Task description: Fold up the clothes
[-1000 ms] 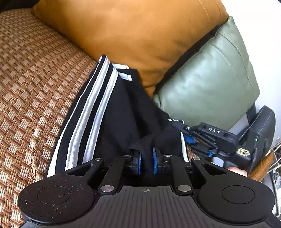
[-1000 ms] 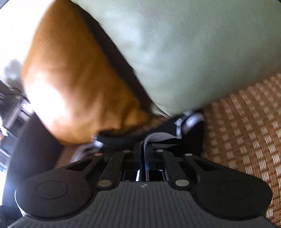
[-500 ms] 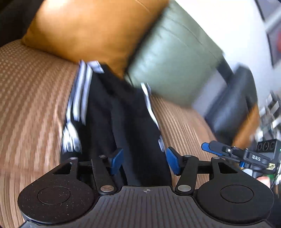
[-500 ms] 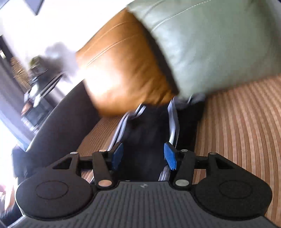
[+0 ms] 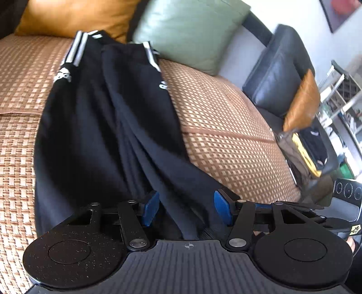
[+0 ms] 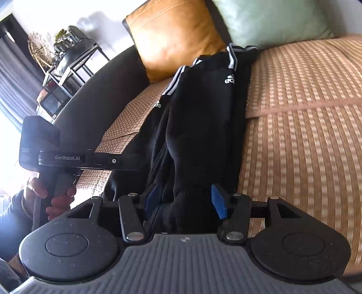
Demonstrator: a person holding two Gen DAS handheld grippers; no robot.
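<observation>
Between the parted blue pads of the left gripper (image 5: 186, 209) lies black cloth, unpinched; the right gripper (image 6: 184, 203) gapes the same way, both having just opened. Ahead of them the black track pants (image 5: 95, 126) stretch across the woven sofa mat (image 5: 226, 117) toward the tan cushion (image 6: 174, 34) and green cushion (image 5: 190, 29).

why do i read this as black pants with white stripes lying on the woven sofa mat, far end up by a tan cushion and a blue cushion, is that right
One thing is off: the second cushion is pale green, not blue, as the left wrist view shows. The black pants with white stripes do lie on the woven mat, far end by the tan cushion.
</observation>
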